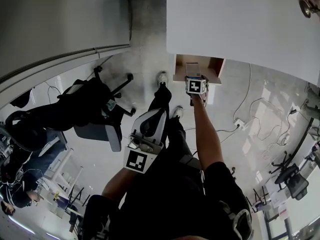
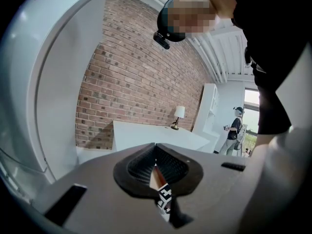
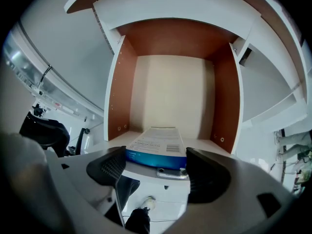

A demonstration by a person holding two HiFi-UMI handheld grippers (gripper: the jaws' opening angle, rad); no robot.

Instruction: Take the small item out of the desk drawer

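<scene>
the desk drawer [image 3: 120, 87] stands pulled open under the white desk [image 1: 235, 19], its brown side walls and pale bottom showing. a small blue and white box [image 3: 157, 145] lies flat in the drawer, lengthwise along the middle, its near end at the front edge just above the metal handle [image 3: 171, 172]. the right gripper [image 3: 156, 163] is held out at the drawer front with its fingers spread wide, one on each side of the box's near end; whether they touch it cannot be told. in the head view the right gripper [image 1: 196, 85] sits at the end of an outstretched arm, right at the drawer's front. the left gripper [image 1: 150, 126] is held back near the person's body, well apart from the drawer, its fingers [image 2: 168, 165] pressed together with nothing between them.
</scene>
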